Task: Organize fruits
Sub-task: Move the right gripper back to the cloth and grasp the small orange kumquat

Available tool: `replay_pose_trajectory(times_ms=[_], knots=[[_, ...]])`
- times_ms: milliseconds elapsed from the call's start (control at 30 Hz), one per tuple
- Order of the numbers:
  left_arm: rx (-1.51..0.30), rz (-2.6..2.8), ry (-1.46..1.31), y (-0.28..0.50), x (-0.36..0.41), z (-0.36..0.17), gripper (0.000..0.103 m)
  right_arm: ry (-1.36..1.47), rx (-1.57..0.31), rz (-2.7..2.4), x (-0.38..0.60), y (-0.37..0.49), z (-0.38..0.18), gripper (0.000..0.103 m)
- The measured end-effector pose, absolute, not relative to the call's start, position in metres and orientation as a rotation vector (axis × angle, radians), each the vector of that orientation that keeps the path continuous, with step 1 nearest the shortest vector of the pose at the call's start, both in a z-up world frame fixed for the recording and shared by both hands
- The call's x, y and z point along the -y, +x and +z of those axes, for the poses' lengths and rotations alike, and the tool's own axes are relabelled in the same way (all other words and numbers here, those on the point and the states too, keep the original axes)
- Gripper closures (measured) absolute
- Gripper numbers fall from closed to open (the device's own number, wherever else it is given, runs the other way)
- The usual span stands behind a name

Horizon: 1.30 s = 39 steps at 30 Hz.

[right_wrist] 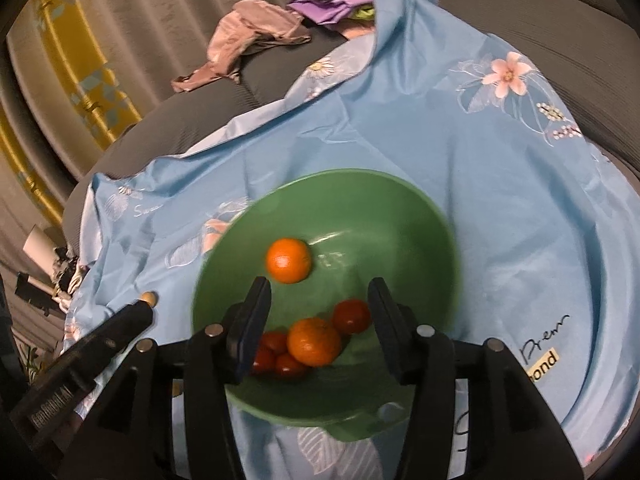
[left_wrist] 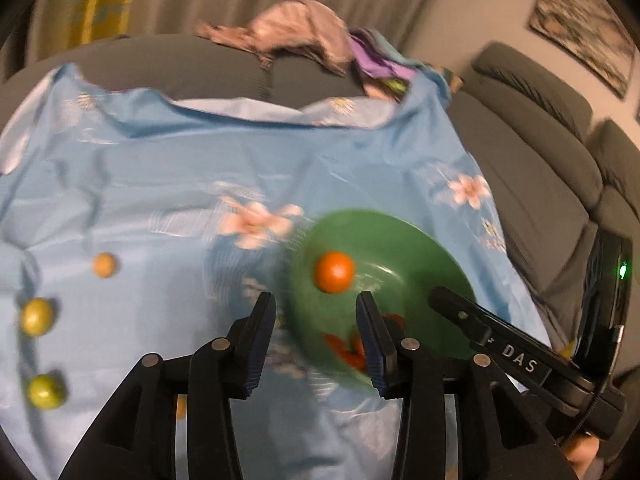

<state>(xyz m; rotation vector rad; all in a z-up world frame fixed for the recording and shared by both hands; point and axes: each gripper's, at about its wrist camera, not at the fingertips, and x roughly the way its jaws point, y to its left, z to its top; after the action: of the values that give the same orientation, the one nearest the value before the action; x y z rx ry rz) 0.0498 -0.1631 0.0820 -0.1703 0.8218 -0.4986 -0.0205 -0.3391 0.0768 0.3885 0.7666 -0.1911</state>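
In the left wrist view, the left claw (left_wrist: 316,312) is hanging part-open and empty over the near left rim of the green bowl (left_wrist: 432,256). The loose fruits are lying well to the bowl's left on the blue cloth (left_wrist: 160,168): a tan one (left_wrist: 105,265), then two green ones (left_wrist: 37,316) (left_wrist: 46,391), so the left claw is the nearer.

In the right wrist view, the right claw (right_wrist: 320,300) is hovering part-open, gripping nothing, above the bowl (right_wrist: 400,216), where oranges (right_wrist: 288,260) and tomatoes (right_wrist: 352,316) are sitting.
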Motion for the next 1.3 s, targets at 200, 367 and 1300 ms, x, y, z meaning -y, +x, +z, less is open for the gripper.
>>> replay_pose_trajectory(times_ms=[200,367,1300], knots=[[-0.782,-0.280,-0.217,0.051,0.089,0.095,0.062,0.370,-0.757,-0.071,0.312,-0.017,0.081,0.049],[-0.789,-0.074,-0.207,0.059,0.028,0.086,0.062,0.313,-0.747,0.057,0.272,-0.008,0.082,0.048],[-1.019,-0.095,-0.381,0.170,0.022,-0.013,0.068,0.045,-1.112,0.303,0.150,0.052,-0.018,0.076]])
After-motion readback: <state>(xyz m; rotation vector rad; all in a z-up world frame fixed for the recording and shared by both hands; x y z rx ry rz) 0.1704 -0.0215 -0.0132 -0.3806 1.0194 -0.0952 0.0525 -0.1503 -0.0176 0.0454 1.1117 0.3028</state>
